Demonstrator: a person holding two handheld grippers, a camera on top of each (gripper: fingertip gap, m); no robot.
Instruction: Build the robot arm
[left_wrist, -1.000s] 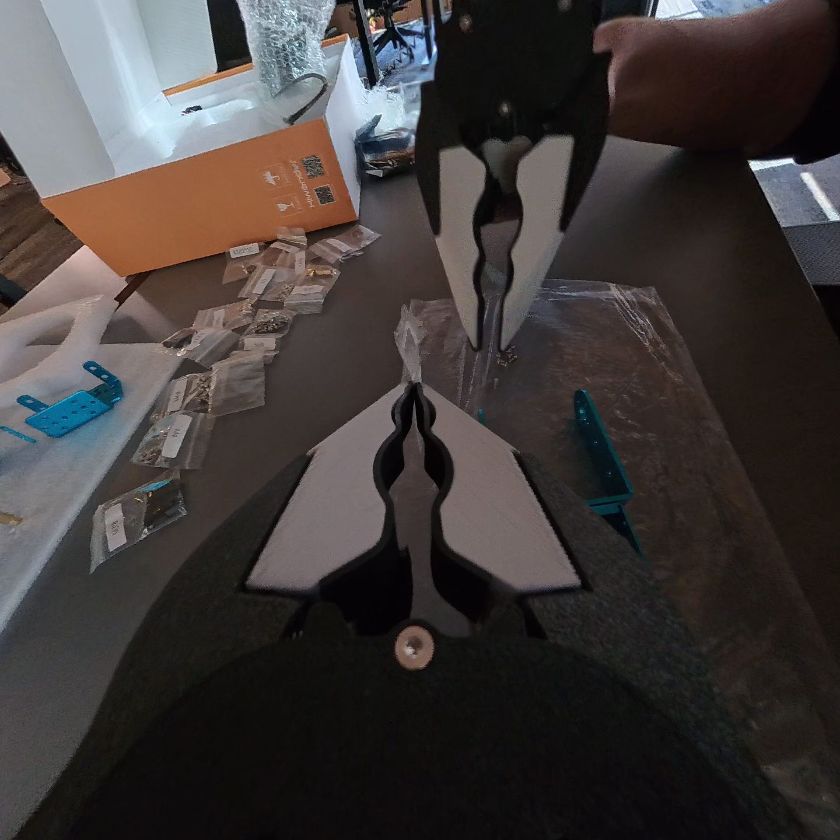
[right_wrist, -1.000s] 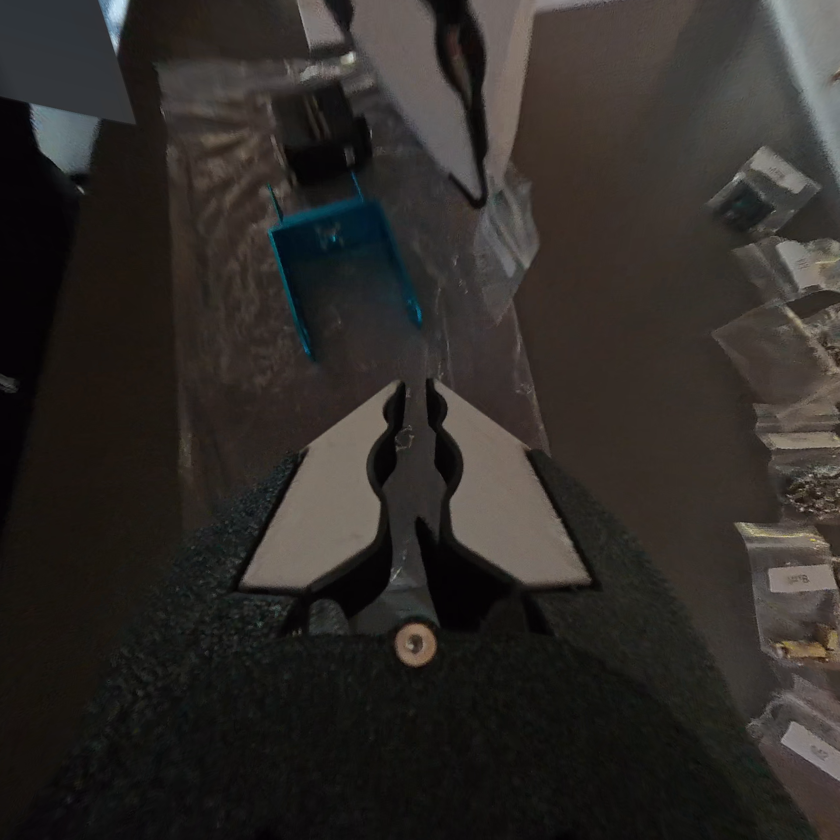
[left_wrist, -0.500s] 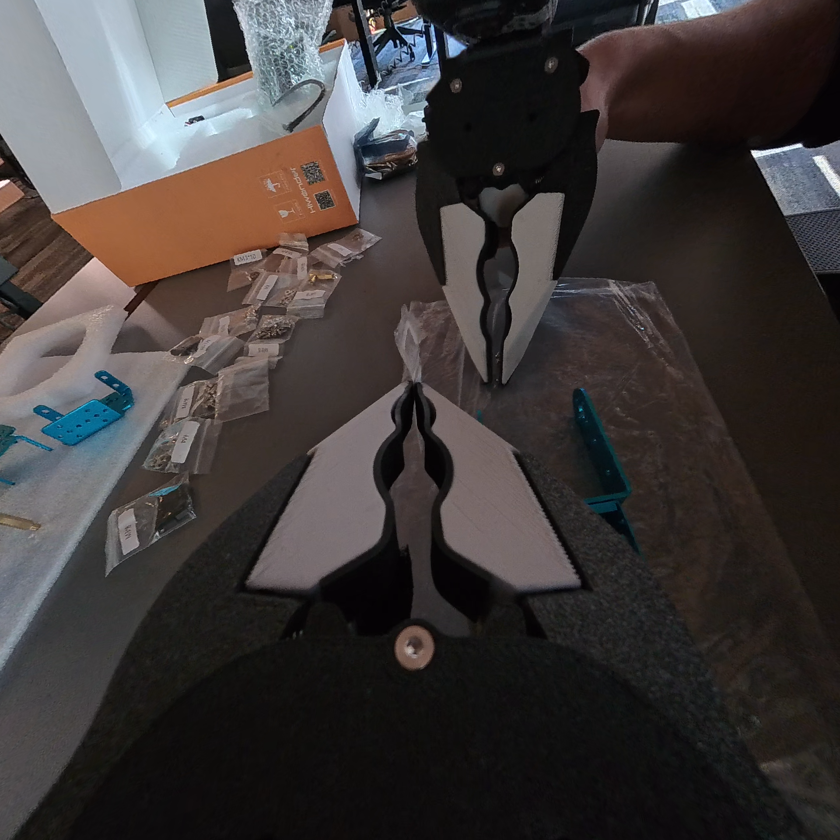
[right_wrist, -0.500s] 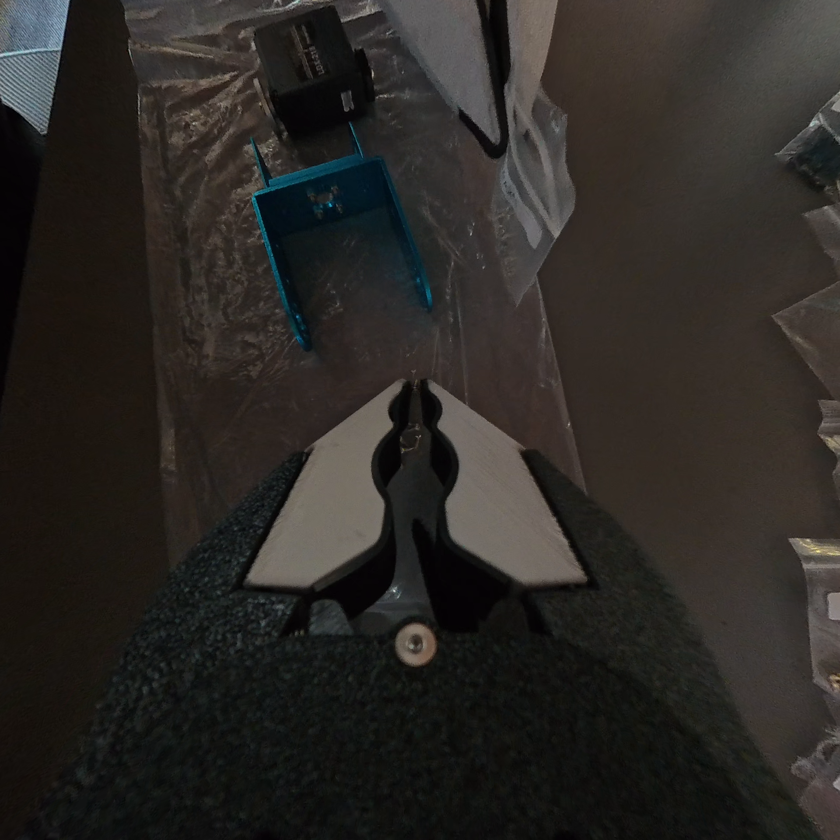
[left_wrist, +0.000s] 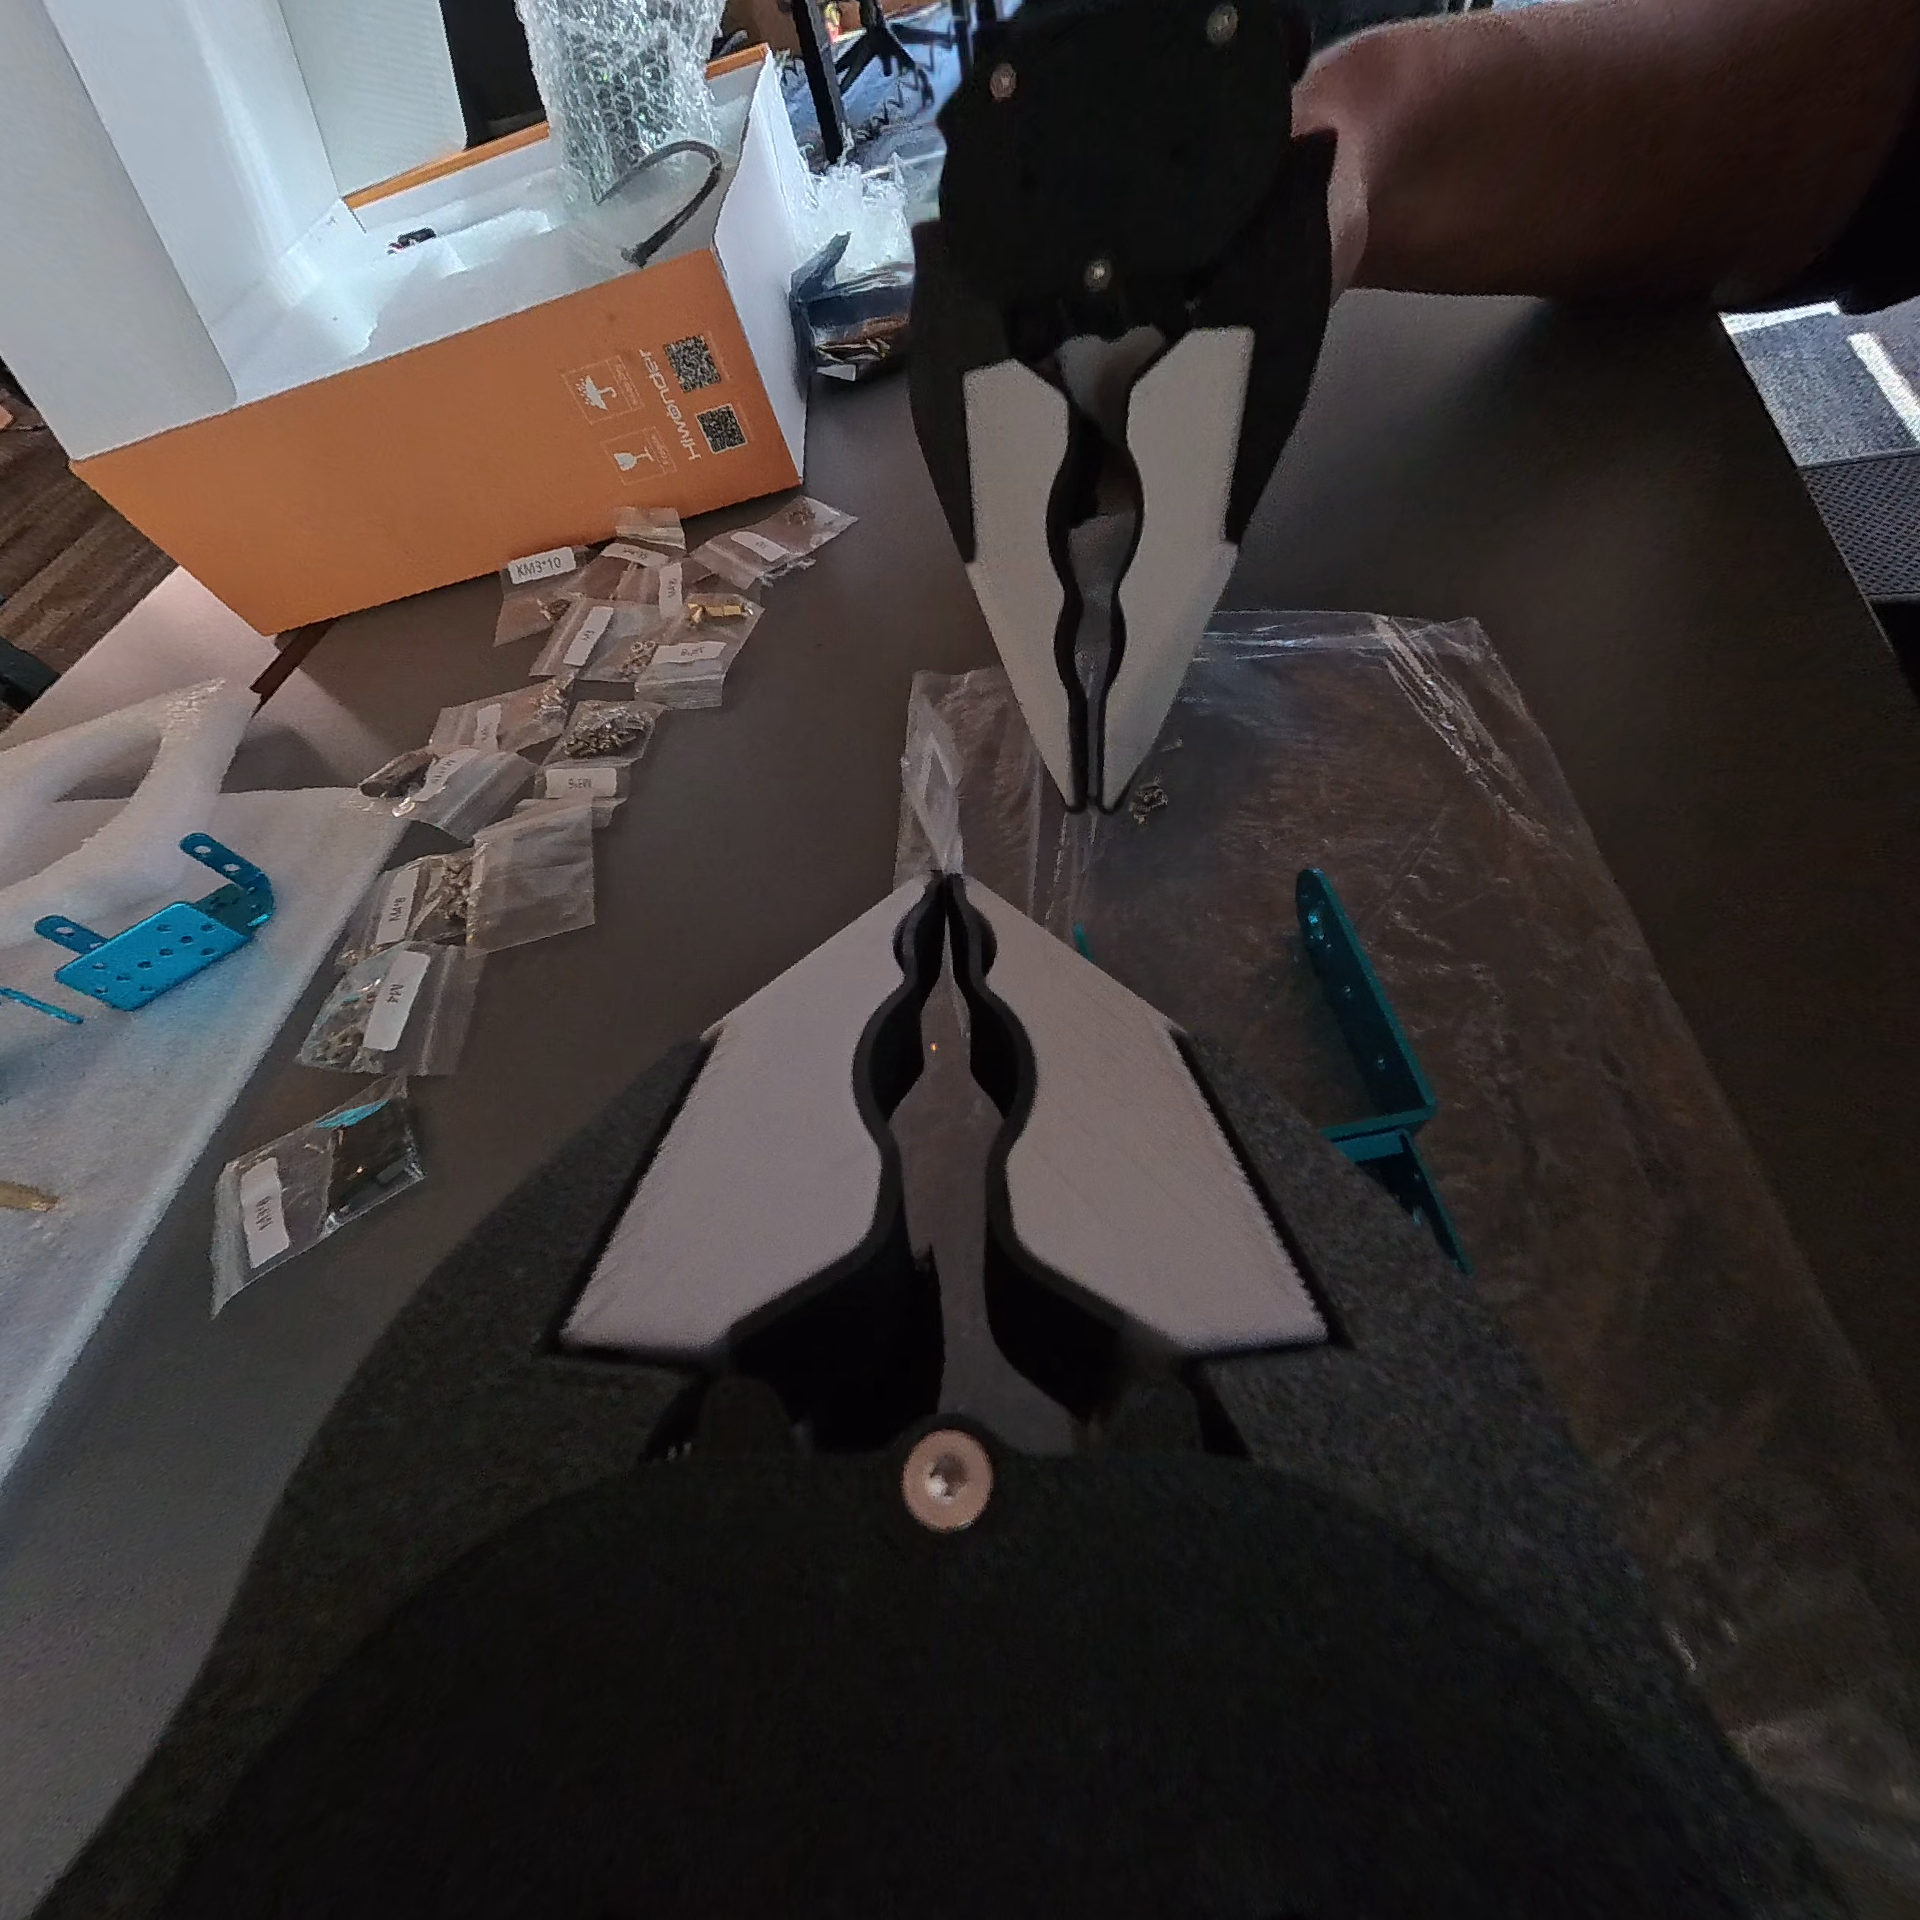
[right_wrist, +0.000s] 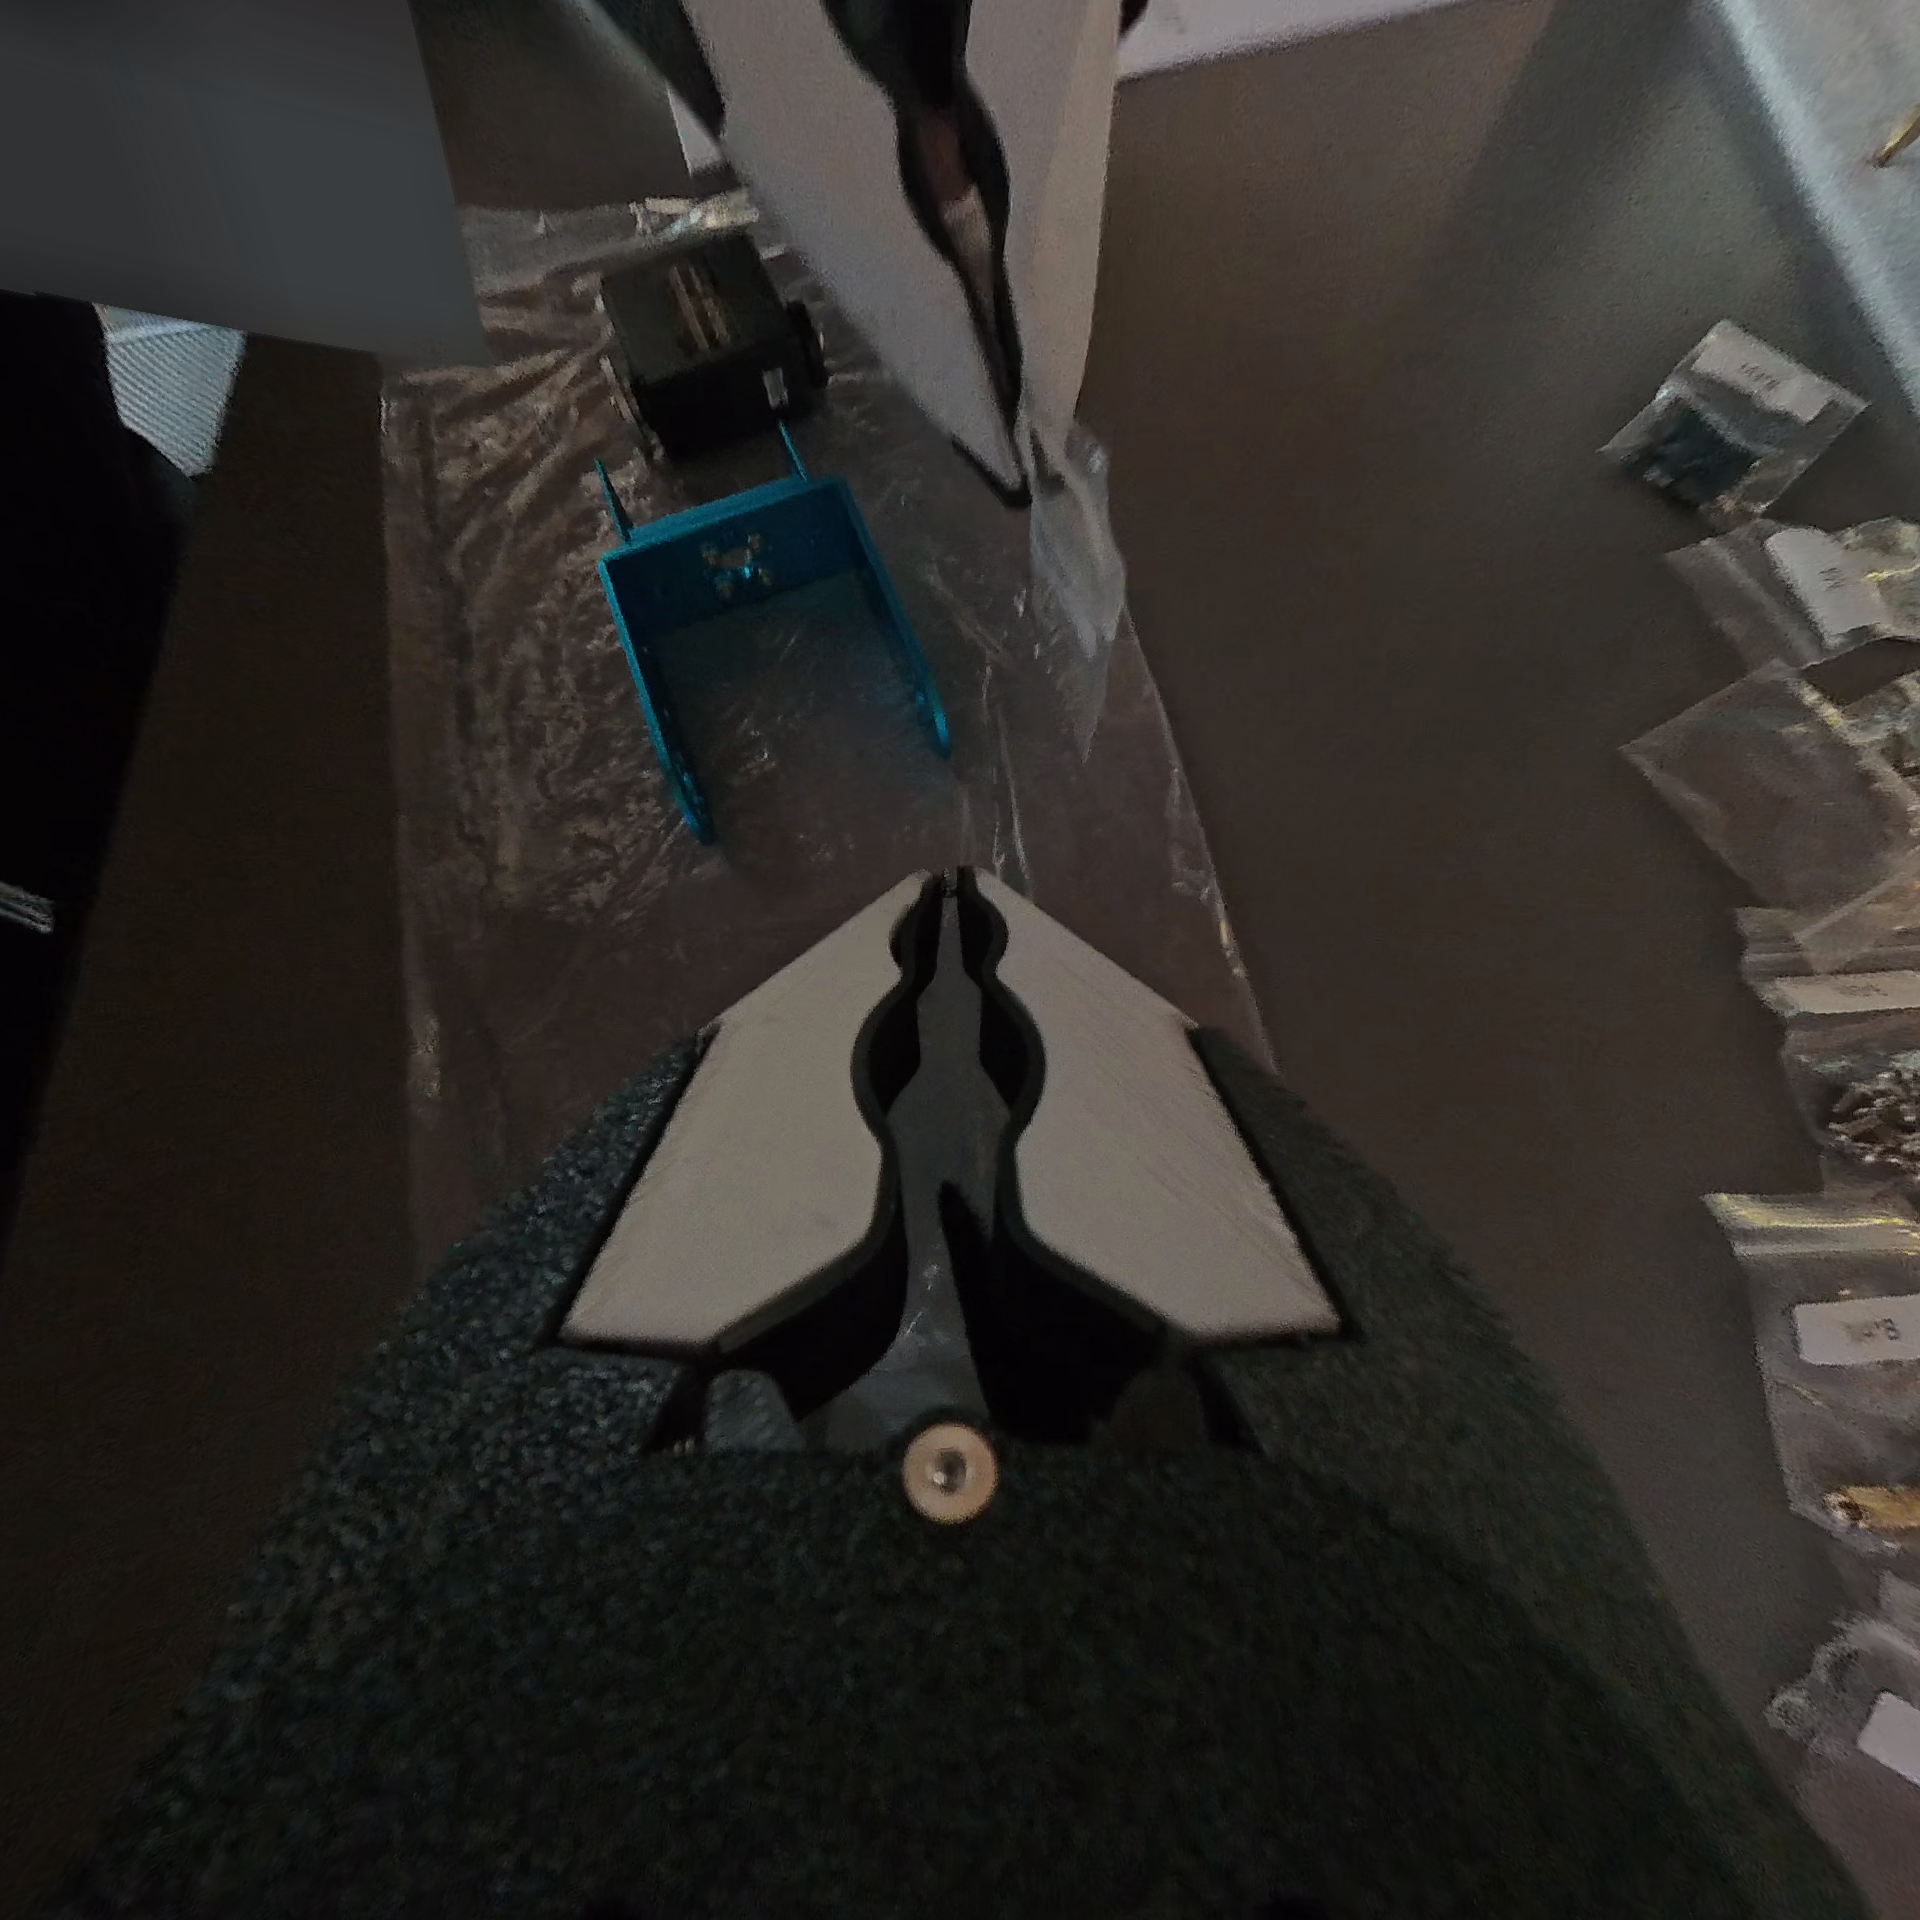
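Observation:
My left gripper (left_wrist: 945, 881) is shut on the edge of a small clear plastic bag (left_wrist: 932, 764). In the right wrist view the left gripper (right_wrist: 1023, 488) hangs at the top with the bag (right_wrist: 1070, 603) dangling from it. My right gripper (right_wrist: 954, 881) is shut, with what looks like a tiny screw pinched at its tips. In the left wrist view it (left_wrist: 1091, 802) points down just above a clear plastic sheet (left_wrist: 1455, 883), beside a few loose screws (left_wrist: 1148, 800). A blue U-shaped bracket (right_wrist: 769, 623) and a black servo (right_wrist: 717, 353) lie on the sheet.
An open orange and white box (left_wrist: 447, 457) stands at the back left. Several small bags of hardware (left_wrist: 582, 727) lie on the dark table (left_wrist: 779, 831). A white foam sheet (left_wrist: 94, 1122) at the left bears a blue perforated bracket (left_wrist: 156, 945). A person's hand (left_wrist: 1558, 156) holds the right gripper. Some 7 cm of space lies between my two pairs of fingers. The left tips stand about 11 cm off the black servo (right_wrist: 717, 353).
The right gripper closed its slightly parted tips down at the loose screws, then lifted a little while staying shut. The left gripper kept hold of the bag and hardly moved.

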